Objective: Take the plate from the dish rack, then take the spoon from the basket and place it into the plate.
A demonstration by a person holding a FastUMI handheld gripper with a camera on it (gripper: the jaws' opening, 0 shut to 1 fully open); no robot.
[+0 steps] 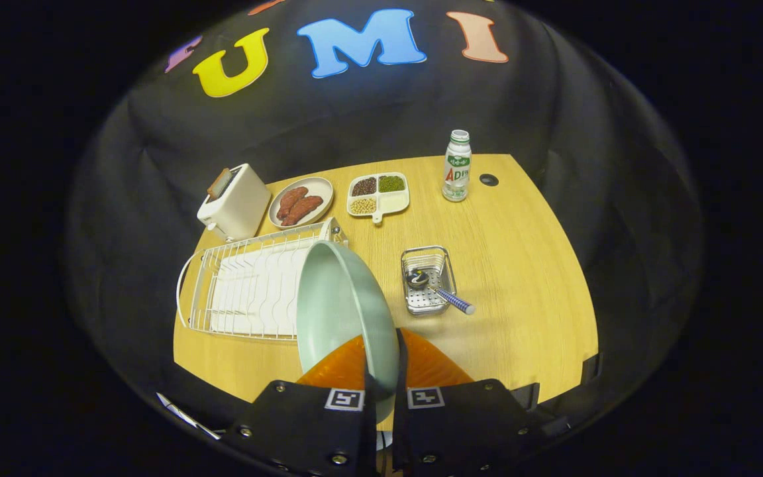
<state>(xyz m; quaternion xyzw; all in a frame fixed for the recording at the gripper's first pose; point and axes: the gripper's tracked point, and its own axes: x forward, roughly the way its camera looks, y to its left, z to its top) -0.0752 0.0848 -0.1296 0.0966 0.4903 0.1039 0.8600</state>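
The hand-held gripper (381,371) has two dark, flat-faced body blocks side by side, each carrying a square black-and-white coded marker near its inner top corner. Small round screw heads dot the blocks' faces and lower edges.

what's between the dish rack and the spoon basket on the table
In the gripper view, the pale green plate, clamped on edge in the claw, stands between the dish rack and the basket with the spoon.
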